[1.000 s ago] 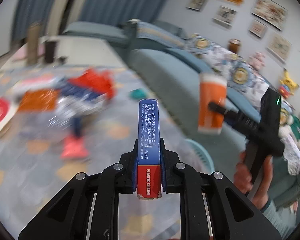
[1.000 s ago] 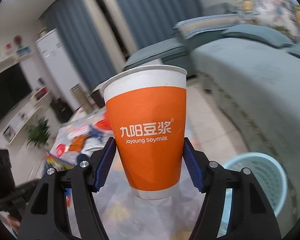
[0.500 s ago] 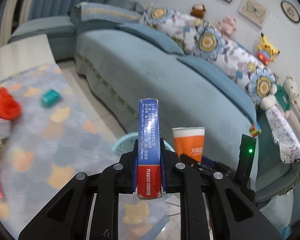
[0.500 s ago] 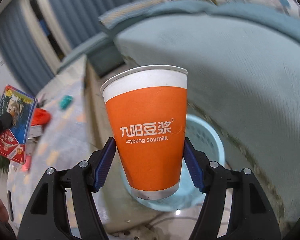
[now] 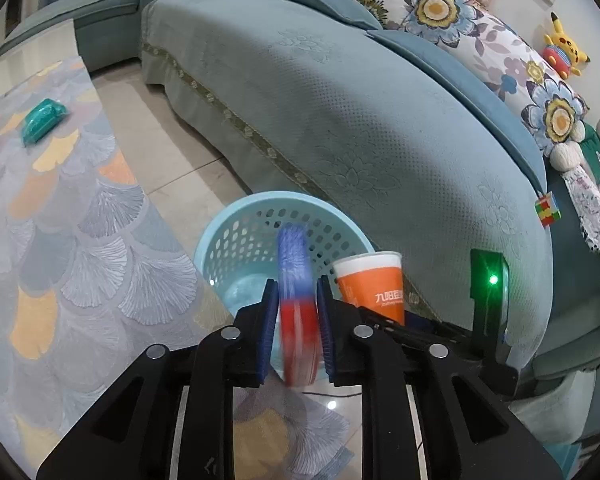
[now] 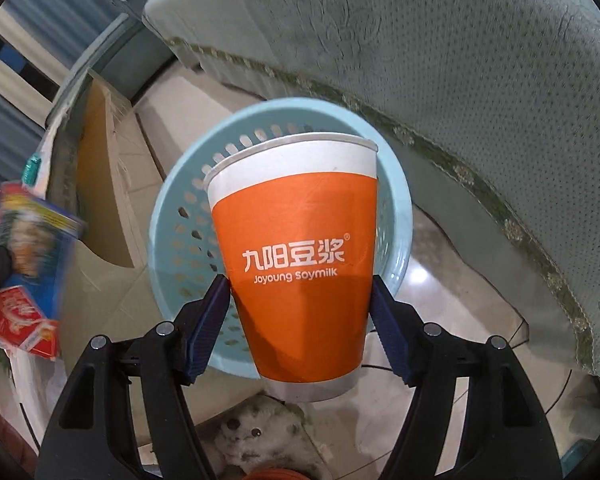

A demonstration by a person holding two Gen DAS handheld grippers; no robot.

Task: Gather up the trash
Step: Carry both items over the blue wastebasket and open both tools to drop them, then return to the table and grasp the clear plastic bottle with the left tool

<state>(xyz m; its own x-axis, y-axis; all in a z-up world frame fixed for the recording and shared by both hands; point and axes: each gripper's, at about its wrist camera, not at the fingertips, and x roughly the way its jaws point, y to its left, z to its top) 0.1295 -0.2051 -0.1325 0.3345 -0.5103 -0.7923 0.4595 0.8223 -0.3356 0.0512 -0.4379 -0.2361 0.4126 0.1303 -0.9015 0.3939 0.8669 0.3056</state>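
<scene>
Motion blur smears the blue-and-red box (image 5: 296, 304) seen from the left wrist, so none of its print can be read. The box stands on edge between the blue pads (image 5: 269, 330) of the left gripper (image 5: 296, 320), with slivers of gap on both sides; whether the pads still pinch it cannot be told. Just beyond the box sits the pale blue perforated basket (image 5: 236, 240), on the tiled floor at the foot of the teal sofa (image 5: 340, 120). Right of the basket, the orange paper cup (image 5: 374, 284) shows part of its white lettering. A teal packet (image 5: 44, 120) lies on the patterned rug (image 5: 80, 260), well to the left of the basket.

From the right wrist, the orange paper cup (image 6: 300, 264) reads "九阳豆浆" above "Joyoung soymilk", with a white band under the rim. The right gripper (image 6: 300, 328) clamps the cup's lower half between its blue pads (image 6: 208, 324), upright and directly over the basket (image 6: 168, 216), whose rim rings it. Left of the basket the blurred box (image 6: 32, 264) appears, its face illegible. A grey plush toy (image 6: 256, 440) lies on the floor below the cup.
</scene>
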